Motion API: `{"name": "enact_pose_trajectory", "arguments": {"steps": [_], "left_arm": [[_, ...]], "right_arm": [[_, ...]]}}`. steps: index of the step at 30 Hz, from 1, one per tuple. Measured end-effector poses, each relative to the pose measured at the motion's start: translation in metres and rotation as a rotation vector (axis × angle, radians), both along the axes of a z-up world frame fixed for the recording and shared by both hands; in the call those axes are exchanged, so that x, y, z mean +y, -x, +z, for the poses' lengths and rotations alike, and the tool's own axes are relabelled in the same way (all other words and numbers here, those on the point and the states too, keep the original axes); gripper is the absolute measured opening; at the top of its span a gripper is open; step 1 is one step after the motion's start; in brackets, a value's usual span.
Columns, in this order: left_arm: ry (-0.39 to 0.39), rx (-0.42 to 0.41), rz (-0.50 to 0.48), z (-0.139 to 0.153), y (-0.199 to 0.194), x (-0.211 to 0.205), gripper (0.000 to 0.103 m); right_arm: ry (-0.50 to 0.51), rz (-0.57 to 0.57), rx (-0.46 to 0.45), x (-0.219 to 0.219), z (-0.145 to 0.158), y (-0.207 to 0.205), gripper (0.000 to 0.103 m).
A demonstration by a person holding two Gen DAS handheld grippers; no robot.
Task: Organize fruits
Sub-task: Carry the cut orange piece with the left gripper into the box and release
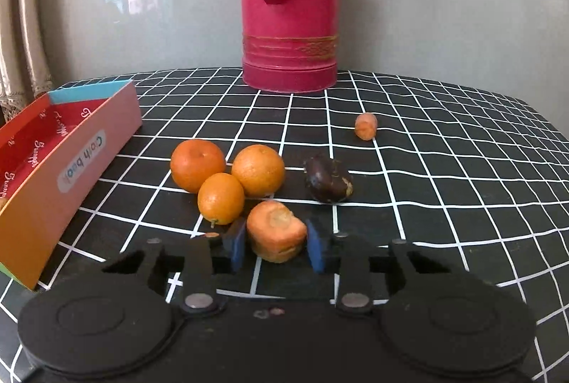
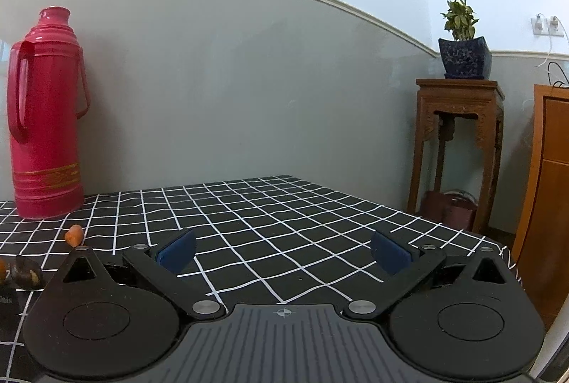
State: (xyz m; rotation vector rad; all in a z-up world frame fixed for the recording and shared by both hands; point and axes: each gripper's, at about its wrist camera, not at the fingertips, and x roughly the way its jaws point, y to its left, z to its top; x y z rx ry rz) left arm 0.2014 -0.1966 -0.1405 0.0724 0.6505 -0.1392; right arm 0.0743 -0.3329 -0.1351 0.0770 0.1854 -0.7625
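Left claw (image 1: pixel 275 244): its two blue pads sit either side of a cut carrot chunk (image 1: pixel 275 230), right pad touching, left pad very close. Whether it is fully clamped cannot be told; the chunk appears to rest on the desk (image 1: pixel 426 169), so this reads as a grasp being taken, not a carry.

Just ahead and left of that claw, three oranges (image 1: pixel 227 176) cluster, touching one another; the nearest lies just beside the left pad and could be nudged. Ahead and right lies a dark, shrivelled fruit (image 1: pixel 329 179); farther beyond, a small carrot piece (image 1: pixel 365 126). An open coloured box (image 1: pixel 67 162) stands to the far left, the likely destination. A red thermos (image 1: pixel 290 6) stands well beyond.

Right claw (image 2: pixel 282 255): spread wide, holding nothing, hovering above bare cloth, evidently kept out of the way.
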Motion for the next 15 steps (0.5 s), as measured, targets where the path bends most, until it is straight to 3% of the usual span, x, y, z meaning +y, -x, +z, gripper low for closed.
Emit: {"name": "enact_pose_trajectory", "arguments": {"steps": [10,15], "left_arm": [[0.02,0.009,-0.008,0.002,-0.002,0.007,0.025],[-0.012,-0.057,-0.006,0.009,0.004,0.012,0.025]], "right_arm": [[-0.013,0.048,-0.006,0.007,0.001,-0.003,0.103],[-0.021,0.082,-0.013,0.014,0.004,-0.006,0.103]]}}
